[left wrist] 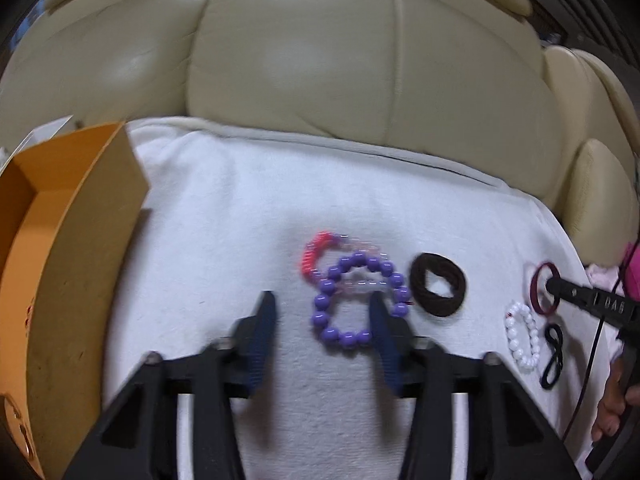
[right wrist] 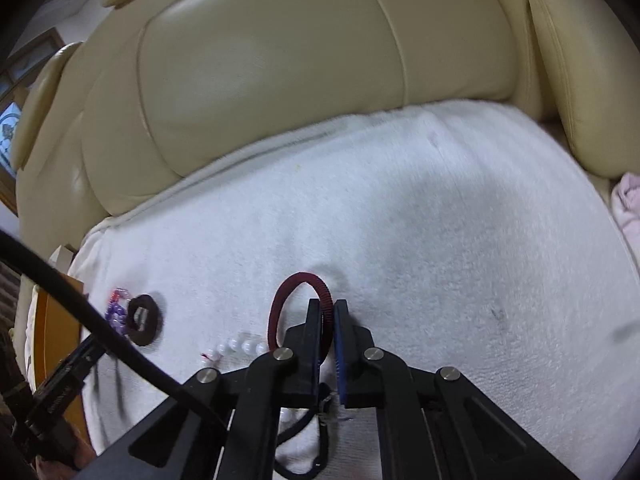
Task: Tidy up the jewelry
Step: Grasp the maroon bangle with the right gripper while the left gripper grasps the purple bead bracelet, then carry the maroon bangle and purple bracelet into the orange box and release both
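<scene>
Around your left gripper [left wrist: 322, 312] lie a coral-red coiled bracelet [left wrist: 314, 254] just beyond and a thick dark-brown fabric hair tie [left wrist: 438, 290] just to the right. An open orange cardboard box [left wrist: 72, 240] stands at the far left edge of the white towel [left wrist: 240, 208]. The purple round-bead bracelet [left wrist: 358, 300] lies flat on the towel, with your left gripper's right finger over its right side and the left finger clear of it; the jaws stand apart with nothing gripped. Your right gripper [right wrist: 329, 308] is pinched shut on the thin maroon ribbed hair band [right wrist: 298, 300], which arches up off the towel. A white pearl-bead bracelet [right wrist: 240, 348] lies just left of it, and a thin black elastic loop [left wrist: 554, 354] nearer you. To the right the towel is bare up to the cream leather sofa cushions [right wrist: 280, 80].
</scene>
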Tool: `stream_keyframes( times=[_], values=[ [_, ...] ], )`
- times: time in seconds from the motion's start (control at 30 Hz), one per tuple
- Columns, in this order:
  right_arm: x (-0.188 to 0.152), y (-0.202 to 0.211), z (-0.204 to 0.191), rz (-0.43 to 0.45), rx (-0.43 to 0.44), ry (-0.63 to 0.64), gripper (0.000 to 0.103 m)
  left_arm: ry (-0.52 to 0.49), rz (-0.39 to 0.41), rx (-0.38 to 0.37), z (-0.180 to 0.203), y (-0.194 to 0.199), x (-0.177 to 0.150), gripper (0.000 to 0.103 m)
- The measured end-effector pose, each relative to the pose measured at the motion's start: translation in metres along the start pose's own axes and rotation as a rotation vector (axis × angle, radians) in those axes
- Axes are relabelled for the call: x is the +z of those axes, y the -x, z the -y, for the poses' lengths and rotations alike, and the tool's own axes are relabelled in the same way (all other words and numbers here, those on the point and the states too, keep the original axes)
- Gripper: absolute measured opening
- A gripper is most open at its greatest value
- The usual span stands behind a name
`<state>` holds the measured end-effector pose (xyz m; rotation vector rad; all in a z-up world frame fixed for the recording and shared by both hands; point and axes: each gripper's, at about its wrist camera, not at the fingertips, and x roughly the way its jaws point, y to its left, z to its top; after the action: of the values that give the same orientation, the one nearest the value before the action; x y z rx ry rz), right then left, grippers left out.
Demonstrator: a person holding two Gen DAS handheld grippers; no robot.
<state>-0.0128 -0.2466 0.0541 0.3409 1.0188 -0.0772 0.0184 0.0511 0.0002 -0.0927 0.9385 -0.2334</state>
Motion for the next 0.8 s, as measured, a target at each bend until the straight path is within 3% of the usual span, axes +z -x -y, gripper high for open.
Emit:
stream_keyframes(
  times=[0.03, 0.1, 0.37, 0.8],
  values=[
    [0.0, 0.004, -0.001, 0.012, 0.009, 0.0, 0.007, -0.015, -0.006, 0.004, 0.002, -0.001, -0.001, 0.012],
    [-0.001, 0.013, -0.002, 0.04, 0.036, -0.005, 0.007, -0.027, -0.002, 0.008, 0.004, 0.0, -0.002, 0.009],
    [-0.006, 0.044, -0.016, 0.146, 0.152, -0.004, 0.007, -0.017, 0.095, -0.037, 0.001, 0.042, -0.003, 0.009],
    [-0.025, 0.049, -0.08, 0.171, 0.304, 0.106, 0.007, 0.046, 0.281, -0.118, -0.026, 0.134, -0.01, 0.009]
  ],
)
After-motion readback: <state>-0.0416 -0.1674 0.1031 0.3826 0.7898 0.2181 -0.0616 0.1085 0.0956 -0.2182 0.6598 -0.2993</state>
